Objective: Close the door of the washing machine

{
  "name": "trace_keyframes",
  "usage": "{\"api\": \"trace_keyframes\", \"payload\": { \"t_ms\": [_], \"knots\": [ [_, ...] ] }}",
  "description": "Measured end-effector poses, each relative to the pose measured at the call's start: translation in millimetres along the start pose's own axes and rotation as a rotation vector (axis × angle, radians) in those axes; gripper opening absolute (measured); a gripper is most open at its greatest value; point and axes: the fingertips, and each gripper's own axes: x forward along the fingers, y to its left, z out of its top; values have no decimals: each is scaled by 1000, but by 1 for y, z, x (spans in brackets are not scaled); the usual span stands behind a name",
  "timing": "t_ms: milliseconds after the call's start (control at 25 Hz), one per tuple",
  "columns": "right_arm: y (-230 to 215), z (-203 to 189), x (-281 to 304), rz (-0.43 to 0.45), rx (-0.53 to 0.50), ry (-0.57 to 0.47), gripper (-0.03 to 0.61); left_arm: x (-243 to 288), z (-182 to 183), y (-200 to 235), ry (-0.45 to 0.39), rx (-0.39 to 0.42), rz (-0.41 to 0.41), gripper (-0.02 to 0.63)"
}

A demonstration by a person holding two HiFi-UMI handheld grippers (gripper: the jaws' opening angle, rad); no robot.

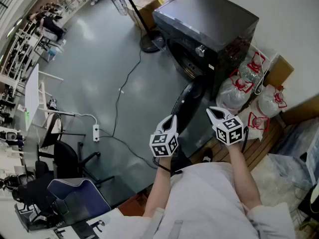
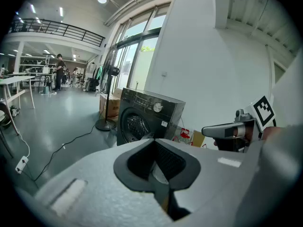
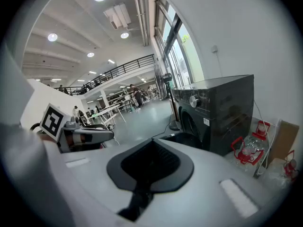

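L tongs (image 1: 172,118), R tongs (image 1: 211,112) shut; door (image 1: 186,100) prob. open

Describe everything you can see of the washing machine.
The washing machine is a dark, glossy front loader with a silver knob on the front. Its round door hangs open, swung out into the room, showing the metal drum. It stands on the grey floor by the white wall, water jugs beside it.
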Motion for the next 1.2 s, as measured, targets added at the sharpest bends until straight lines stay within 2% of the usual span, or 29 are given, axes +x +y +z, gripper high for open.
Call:
{"api": "trace_keyframes", "payload": {
  "t_ms": [280,560,840,1200],
  "knots": [
    [-8,-3,-2,2,9,5,-3,9,-6,-4,16,5,-2,8],
    [-3,-1,3,103,40,-18,-2,24,-20,1,62,49,-4,8],
    [9,5,34,184,-87,54,-2,47,-31,19,111,71,4,9],
    [4,13,84,236,-313,170,-2,81,-39,35,165,96,-41,88]
  ]
}}
